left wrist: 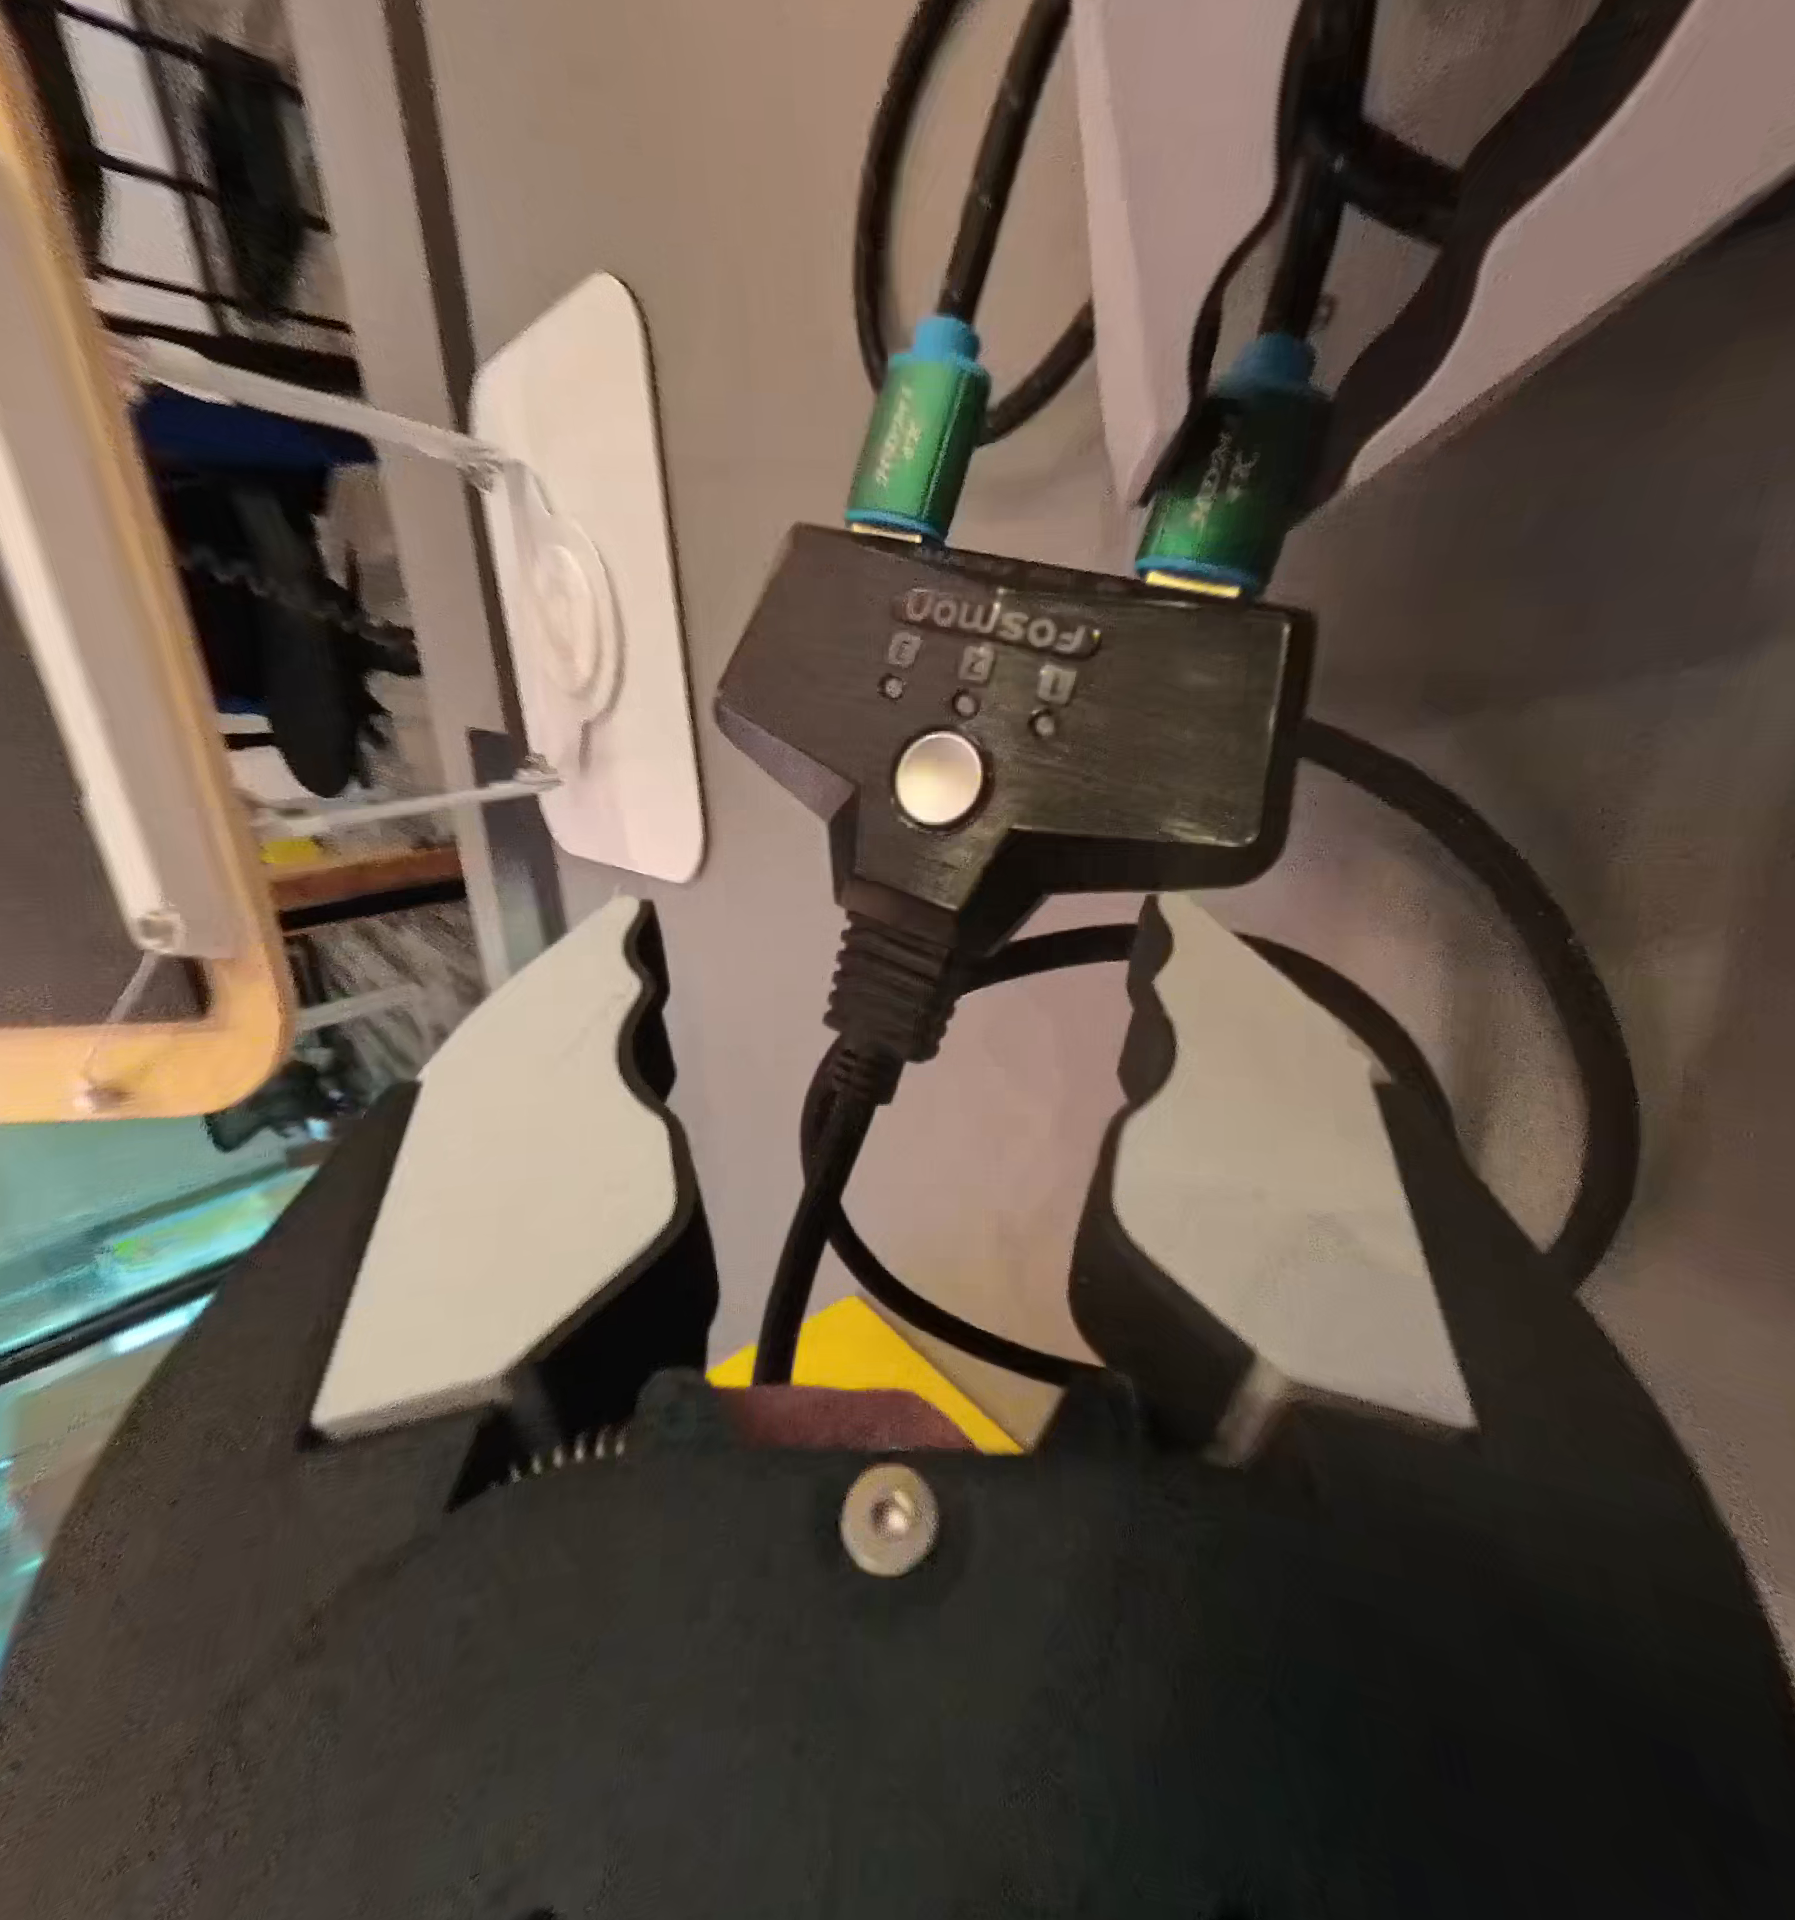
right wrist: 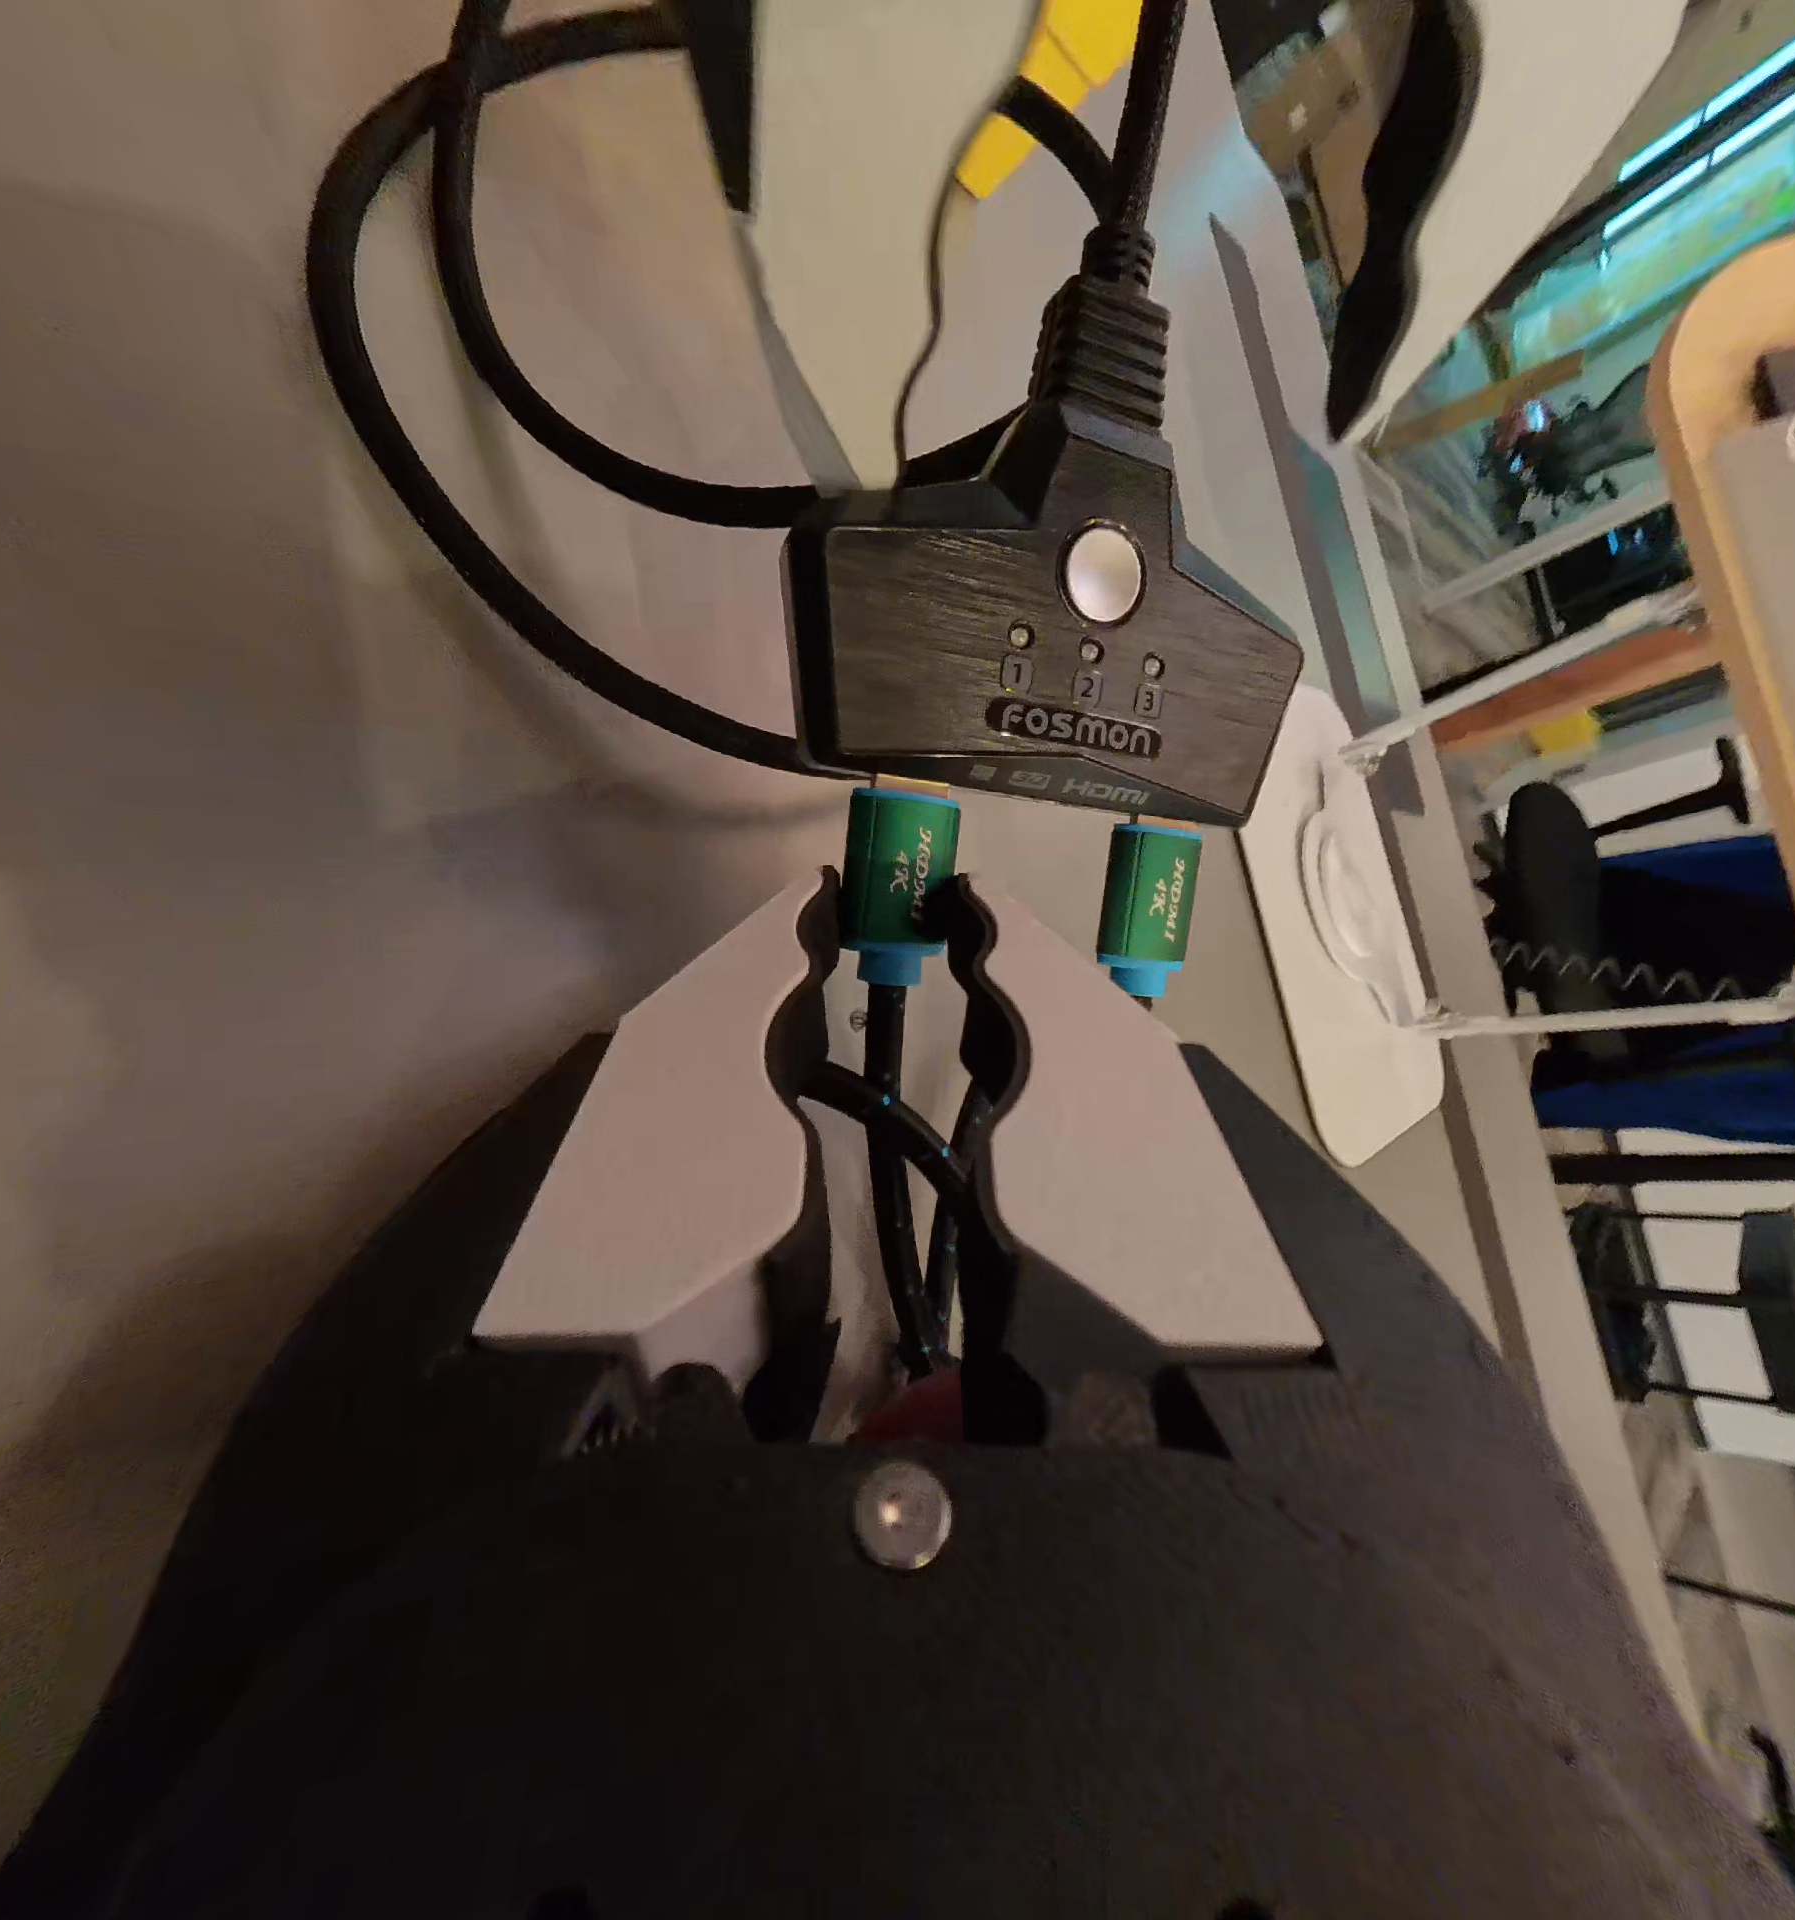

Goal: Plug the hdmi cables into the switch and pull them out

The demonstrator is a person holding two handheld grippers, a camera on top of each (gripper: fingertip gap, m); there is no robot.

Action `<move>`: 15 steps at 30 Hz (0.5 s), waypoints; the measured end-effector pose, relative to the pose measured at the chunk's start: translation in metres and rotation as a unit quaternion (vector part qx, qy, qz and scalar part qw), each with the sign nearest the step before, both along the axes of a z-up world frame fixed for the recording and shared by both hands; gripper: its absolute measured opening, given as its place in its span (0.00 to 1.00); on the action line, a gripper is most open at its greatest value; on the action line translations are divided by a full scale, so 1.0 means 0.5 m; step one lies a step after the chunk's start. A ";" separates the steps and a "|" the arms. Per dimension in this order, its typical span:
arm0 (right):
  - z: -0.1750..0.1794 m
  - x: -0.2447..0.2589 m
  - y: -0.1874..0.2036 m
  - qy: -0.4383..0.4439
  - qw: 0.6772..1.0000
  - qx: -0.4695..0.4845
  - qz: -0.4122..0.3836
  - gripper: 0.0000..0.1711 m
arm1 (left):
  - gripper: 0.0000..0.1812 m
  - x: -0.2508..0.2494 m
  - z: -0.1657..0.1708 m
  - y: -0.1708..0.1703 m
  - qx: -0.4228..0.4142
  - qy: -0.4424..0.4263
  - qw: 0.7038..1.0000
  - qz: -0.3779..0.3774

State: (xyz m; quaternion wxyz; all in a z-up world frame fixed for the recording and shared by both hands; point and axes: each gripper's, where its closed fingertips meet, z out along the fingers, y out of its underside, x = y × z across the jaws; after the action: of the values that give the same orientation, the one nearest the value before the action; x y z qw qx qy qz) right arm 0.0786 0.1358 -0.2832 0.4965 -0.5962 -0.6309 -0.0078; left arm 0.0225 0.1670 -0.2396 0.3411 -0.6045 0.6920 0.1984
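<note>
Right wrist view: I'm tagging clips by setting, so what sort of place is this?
Probably an office or lab workspace. The HDMI switch lies on a plain grey desk, a white pad sits at its edge, and a black wire rack and large windows show beyond.

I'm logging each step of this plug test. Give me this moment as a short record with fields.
switch: black HDMI switch lying on the grey table
plugs: two green plugs, both seated in the switch
right hand-held gripper: closed around the outer green plug
left hand-held gripper: open, straddling the switch's own black cable
other plug: untouched
</note>
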 end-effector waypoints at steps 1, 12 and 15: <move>0.001 -0.003 -0.005 -0.003 1.000 0.009 0.010 0.11 | 0.47 -0.008 -0.010 0.001 -0.030 0.014 0.999 0.012; 0.037 -0.005 0.001 0.015 0.996 0.086 0.021 0.16 | 0.22 -0.030 -0.060 -0.011 -0.197 -0.014 0.979 0.039; 0.071 -0.010 -0.008 0.042 0.993 0.108 0.029 0.19 | 0.21 -0.033 -0.063 -0.017 -0.259 -0.044 0.964 0.050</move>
State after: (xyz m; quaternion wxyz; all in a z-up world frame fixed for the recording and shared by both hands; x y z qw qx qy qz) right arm 0.0735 0.1317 -0.2479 0.5840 -0.5201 -0.6222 -0.0368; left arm 0.0061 0.1586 -0.2709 0.1928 -0.7137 0.6733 0.0025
